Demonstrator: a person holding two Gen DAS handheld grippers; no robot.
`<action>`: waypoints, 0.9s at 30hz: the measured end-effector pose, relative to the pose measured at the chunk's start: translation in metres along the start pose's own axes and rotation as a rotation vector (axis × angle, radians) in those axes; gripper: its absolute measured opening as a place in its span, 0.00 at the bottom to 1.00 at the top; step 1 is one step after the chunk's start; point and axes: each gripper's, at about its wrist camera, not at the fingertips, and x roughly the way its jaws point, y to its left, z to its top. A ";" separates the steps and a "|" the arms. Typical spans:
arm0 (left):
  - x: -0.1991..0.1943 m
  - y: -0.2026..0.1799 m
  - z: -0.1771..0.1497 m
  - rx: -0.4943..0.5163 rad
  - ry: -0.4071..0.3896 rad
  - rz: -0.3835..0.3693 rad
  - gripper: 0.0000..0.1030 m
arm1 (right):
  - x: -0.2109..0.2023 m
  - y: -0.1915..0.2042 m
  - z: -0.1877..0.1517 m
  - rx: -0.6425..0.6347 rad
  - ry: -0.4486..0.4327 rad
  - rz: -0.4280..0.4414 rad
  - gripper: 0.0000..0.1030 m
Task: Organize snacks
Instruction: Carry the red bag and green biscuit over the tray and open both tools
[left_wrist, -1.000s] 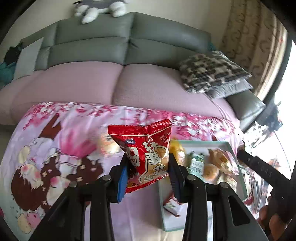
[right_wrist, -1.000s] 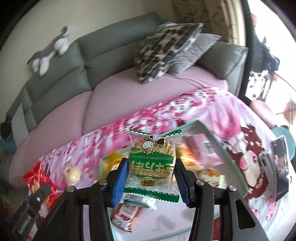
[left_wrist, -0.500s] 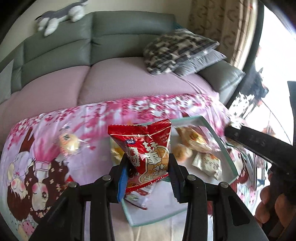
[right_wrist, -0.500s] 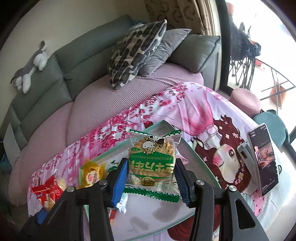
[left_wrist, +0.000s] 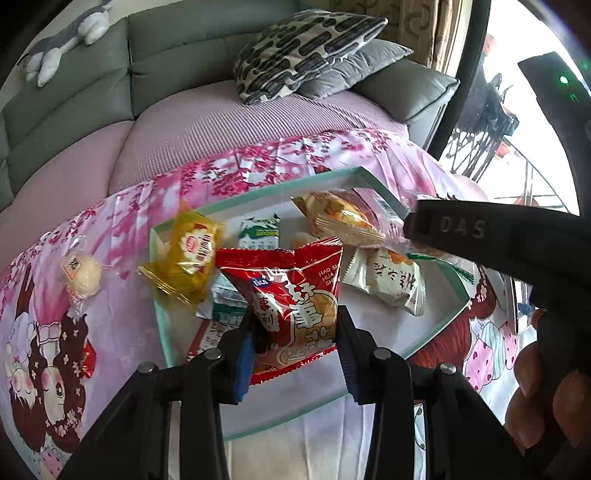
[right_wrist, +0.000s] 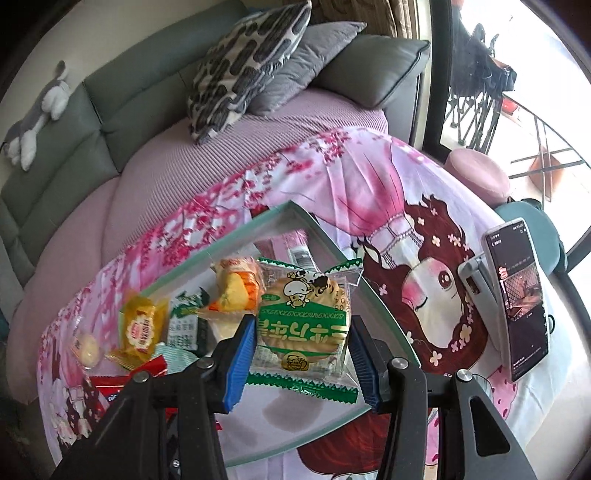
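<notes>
Left wrist view. Your left tool (left_wrist: 295, 334) clamps a red snack packet (left_wrist: 291, 295) upright, above the near half of the mint-rimmed tray (left_wrist: 373, 186). In the tray: yellow packet (left_wrist: 186, 254) at the left edge, overlapping the rim; green-and-white packet (left_wrist: 258, 232) toward the far edge; orange pastry packet (left_wrist: 343, 218) at the far right corner; white packet (left_wrist: 391, 277) at the right edge. A round pale sweet (left_wrist: 81, 273) lies on the printed surface cover (left_wrist: 122, 314), left of the tray.

Right wrist view. Your right tool (right_wrist: 302, 352) grips a green-trimmed biscuit packet (right_wrist: 304, 325) over the tray's right half. A phone on a stand (right_wrist: 517, 295) sits at the surface's right edge.
</notes>
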 end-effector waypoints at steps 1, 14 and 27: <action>0.002 -0.001 0.000 0.003 0.003 0.001 0.40 | 0.002 0.000 0.000 -0.002 0.008 -0.003 0.51; 0.018 -0.006 -0.004 0.010 0.042 -0.001 0.40 | 0.019 0.005 -0.004 -0.026 0.065 -0.005 0.51; 0.022 -0.002 -0.004 -0.004 0.056 -0.014 0.41 | 0.031 0.011 -0.005 -0.036 0.110 -0.014 0.52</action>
